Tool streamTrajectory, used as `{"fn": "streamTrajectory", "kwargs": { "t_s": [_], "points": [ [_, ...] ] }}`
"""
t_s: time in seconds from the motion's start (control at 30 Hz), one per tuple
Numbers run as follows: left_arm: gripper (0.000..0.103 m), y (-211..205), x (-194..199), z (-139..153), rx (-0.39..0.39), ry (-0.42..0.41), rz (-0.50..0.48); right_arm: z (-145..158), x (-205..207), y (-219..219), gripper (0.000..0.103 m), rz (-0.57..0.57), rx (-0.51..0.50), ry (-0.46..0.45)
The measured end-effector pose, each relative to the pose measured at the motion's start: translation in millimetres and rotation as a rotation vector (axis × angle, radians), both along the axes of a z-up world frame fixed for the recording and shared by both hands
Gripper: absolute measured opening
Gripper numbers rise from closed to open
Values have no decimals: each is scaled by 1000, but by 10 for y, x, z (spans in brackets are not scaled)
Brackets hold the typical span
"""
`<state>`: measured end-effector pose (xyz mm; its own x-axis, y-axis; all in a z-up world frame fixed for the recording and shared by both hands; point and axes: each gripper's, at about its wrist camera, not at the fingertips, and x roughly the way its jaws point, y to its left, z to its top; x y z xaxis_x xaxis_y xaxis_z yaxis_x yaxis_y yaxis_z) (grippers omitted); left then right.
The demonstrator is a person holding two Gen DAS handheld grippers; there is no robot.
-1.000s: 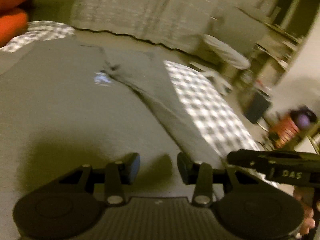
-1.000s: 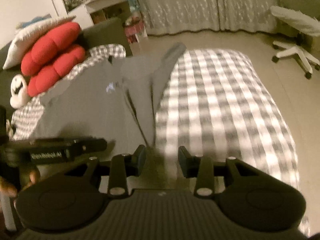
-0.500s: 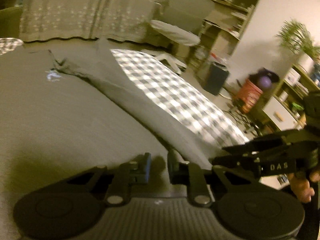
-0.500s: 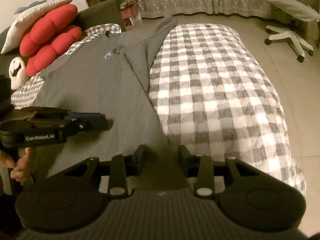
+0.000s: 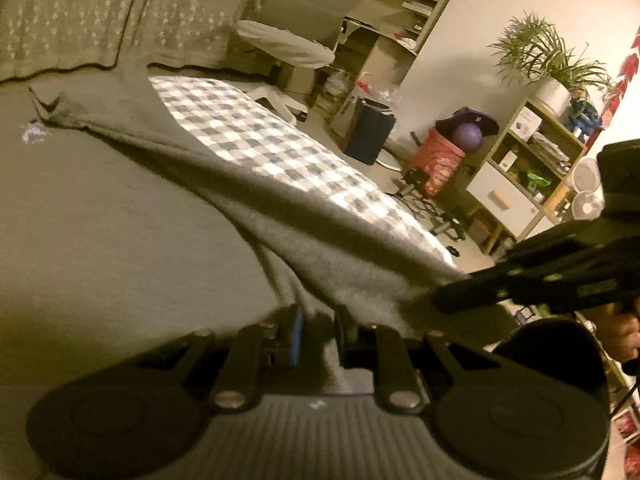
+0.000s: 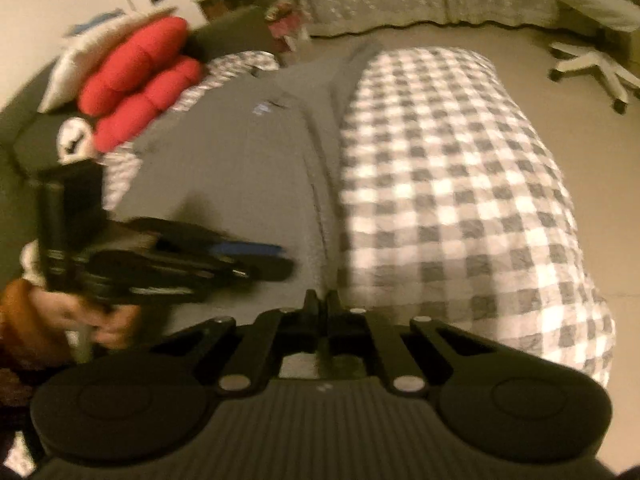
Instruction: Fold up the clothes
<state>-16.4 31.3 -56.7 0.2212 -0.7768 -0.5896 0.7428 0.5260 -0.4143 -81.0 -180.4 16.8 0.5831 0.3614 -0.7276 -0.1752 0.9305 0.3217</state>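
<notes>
A grey garment with a small pale chest logo lies spread over a checked bed cover. Grey cloth fills the narrow gap of my left gripper at the garment's near hem. Its right edge rises in a ridge to my right gripper. In the right wrist view the right gripper is shut on that edge of the garment, beside the checked cover. The left gripper lies low over the cloth, held by a hand.
Red cushions and a white pillow lie at the bed's far left. An office chair stands on the floor to the right. A dark bin, a red tub, shelves and a potted plant line the wall.
Both grippers went from open to shut at the garment's near edge. The right edge of the garment now lifts off the bed in a ridge.
</notes>
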Motion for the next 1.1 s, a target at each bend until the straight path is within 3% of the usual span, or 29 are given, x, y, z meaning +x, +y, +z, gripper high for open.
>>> {"fn": "streamTrajectory", "kwargs": {
  "t_s": [0.17, 0.33, 0.43, 0.7, 0.8, 0.97, 1.1],
  "points": [
    [18, -86, -93, -5, 4, -8, -61, 202, -47, 141, 3, 64, 26, -26],
    [20, -158, -198, -5, 16, 37, -241, 229, -13, 283, 3, 104, 32, -23],
    [21, -93, -156, 44, 48, 15, -294, 222, 20, 369, 3, 125, 36, -14],
    [35, 339, 318, 75, 18, 82, -21, 155, 130, 613, 5, 197, 41, 16],
    [40, 485, 468, 88, 6, 97, 81, 120, 155, 700, 13, 242, 53, 41],
    [43, 600, 524, 99, -3, 101, 164, 122, 157, 790, 13, 300, 62, 49],
    [43, 671, 583, 110, -16, 103, 223, 113, 202, 736, 19, 260, 52, 46]
  ]
}}
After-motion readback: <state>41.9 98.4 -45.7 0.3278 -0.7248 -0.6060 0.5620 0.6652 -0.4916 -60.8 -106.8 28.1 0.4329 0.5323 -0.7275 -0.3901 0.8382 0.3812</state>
